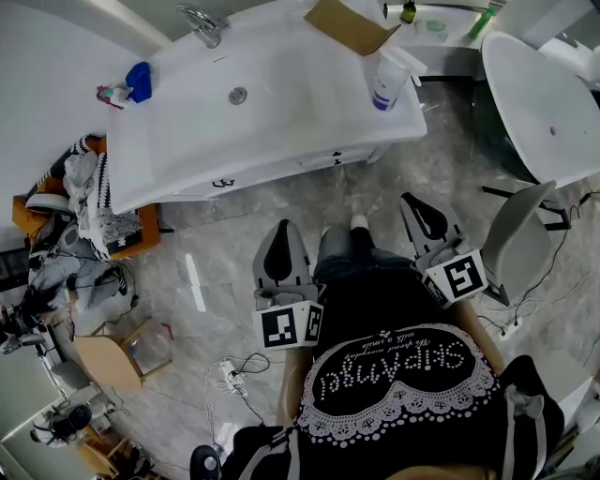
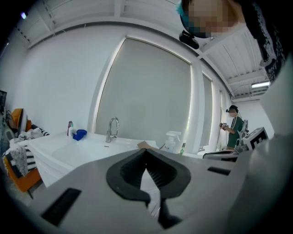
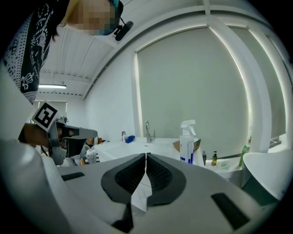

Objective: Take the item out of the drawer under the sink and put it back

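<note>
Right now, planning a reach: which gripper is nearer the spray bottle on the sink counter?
Right. The right gripper is below the spray bottle in the head view; the left gripper is farther, down and to its left.

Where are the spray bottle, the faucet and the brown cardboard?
spray bottle (image 1: pixel 386 82), head view, on its white body.
faucet (image 1: pixel 208 27), head view, on its curved spout.
brown cardboard (image 1: pixel 347 24), head view, on its top face.
</note>
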`<state>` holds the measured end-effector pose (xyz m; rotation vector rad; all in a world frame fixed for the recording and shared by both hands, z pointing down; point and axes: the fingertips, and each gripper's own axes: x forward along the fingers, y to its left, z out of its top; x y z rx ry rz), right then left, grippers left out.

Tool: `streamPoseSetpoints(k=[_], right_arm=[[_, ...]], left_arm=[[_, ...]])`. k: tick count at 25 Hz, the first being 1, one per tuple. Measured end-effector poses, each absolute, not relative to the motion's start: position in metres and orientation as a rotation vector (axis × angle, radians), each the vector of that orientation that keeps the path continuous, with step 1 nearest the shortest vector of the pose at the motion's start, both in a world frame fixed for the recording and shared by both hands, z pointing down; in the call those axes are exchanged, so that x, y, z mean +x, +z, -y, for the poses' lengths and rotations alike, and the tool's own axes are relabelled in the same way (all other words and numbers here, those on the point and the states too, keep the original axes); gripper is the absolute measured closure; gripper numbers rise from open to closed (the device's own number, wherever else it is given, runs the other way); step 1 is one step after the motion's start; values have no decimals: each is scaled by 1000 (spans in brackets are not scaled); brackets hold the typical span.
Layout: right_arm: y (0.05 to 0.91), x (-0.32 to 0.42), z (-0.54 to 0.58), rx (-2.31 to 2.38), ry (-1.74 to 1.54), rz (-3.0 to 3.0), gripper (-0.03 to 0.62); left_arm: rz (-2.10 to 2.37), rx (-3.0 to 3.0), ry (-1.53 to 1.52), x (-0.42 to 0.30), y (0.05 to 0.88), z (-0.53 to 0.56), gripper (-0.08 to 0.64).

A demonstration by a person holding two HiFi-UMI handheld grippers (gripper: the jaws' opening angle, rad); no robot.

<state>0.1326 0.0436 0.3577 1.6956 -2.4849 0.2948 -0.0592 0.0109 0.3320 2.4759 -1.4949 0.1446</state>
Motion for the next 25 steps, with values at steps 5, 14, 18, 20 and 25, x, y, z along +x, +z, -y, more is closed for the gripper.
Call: streamPoseSetpoints(k=[5, 14, 18, 20, 25], right_arm=[[354, 128, -38, 1721, 288, 2483, 572], [343, 99, -26, 1768, 298, 2480, 572], [340, 84, -21, 1771, 297, 2482, 572], [339, 80, -18, 1775, 299, 2479, 572], [336, 73, -9, 1783, 287, 2476, 572]], left_arm=[[1442, 2509, 139, -54, 331, -4, 555], [1374, 2554, 146, -69, 322, 11, 555], [1368, 2572, 172, -80, 321, 17, 555], [1362, 2575, 168, -84, 320, 19, 555], [1351, 2588, 163, -90, 319, 27, 555]])
